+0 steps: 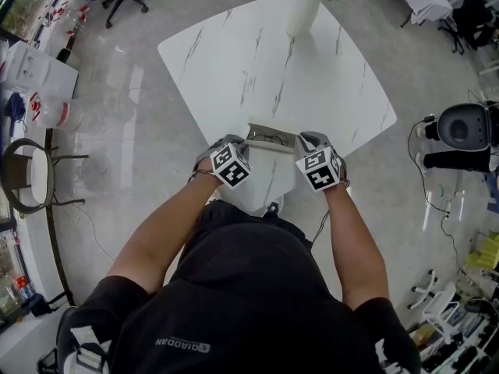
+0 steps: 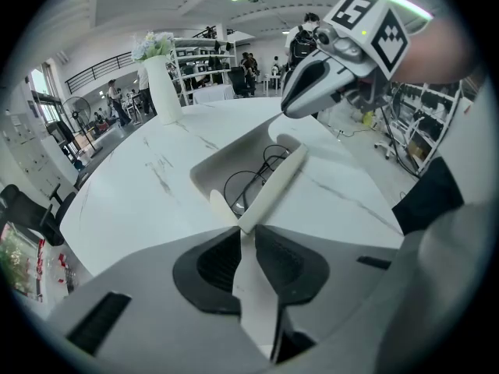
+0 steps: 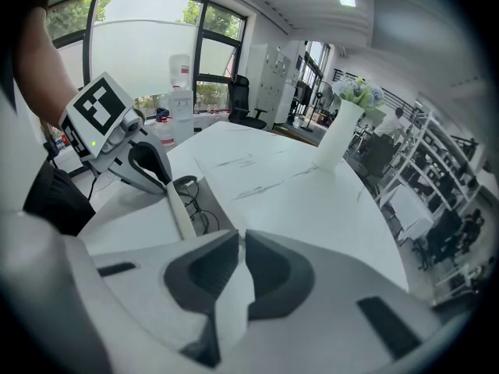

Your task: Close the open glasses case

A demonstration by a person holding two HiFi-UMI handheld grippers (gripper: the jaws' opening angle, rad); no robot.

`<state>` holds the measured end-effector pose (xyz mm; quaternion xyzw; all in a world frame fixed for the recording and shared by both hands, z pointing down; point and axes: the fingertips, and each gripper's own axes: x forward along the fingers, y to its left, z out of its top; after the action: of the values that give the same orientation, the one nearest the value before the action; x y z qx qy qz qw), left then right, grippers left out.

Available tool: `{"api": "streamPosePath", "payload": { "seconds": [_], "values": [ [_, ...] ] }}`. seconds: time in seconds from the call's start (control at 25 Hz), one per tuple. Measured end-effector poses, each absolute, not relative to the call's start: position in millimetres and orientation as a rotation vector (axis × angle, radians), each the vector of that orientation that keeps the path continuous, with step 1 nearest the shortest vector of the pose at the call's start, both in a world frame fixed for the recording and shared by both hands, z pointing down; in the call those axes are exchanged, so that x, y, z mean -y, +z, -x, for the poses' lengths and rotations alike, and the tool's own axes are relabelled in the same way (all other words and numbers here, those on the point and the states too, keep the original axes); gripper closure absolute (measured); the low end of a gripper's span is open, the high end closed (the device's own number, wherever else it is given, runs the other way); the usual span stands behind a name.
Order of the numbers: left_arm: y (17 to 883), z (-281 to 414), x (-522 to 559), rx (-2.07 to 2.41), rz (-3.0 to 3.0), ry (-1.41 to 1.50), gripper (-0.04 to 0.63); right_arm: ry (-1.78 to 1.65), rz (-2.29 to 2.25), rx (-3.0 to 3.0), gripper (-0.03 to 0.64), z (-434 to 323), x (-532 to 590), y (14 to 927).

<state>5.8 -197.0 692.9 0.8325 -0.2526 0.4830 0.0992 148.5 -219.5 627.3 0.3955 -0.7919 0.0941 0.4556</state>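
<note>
A white glasses case (image 1: 271,140) lies open near the front edge of the white marble table (image 1: 257,68). Black-rimmed glasses (image 2: 251,184) rest in its tray. The lid (image 2: 274,185) stands raised and tilted between the two grippers. In the left gripper view, my left gripper (image 2: 243,232) is shut on the lid's left end. In the right gripper view, my right gripper (image 3: 240,244) is shut on the lid's right end. Seen from the head view, the left gripper (image 1: 226,153) and right gripper (image 1: 313,150) flank the case, and the lid (image 1: 269,174) spans between them.
A white vase with flowers (image 1: 306,6) stands at the table's far edge, well behind the case. Office chairs, shelves and cables surround the table on the floor. The person's body presses close to the front table edge.
</note>
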Motion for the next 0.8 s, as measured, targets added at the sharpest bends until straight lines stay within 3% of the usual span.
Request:
{"api": "streamPosePath", "payload": {
  "seconds": [0.8],
  "values": [
    [694.0,-5.0,196.5,0.753,-2.464,1.431,0.532,0.260,-0.957,1.954,0.583,-144.5,191.9,638.0]
  ]
}}
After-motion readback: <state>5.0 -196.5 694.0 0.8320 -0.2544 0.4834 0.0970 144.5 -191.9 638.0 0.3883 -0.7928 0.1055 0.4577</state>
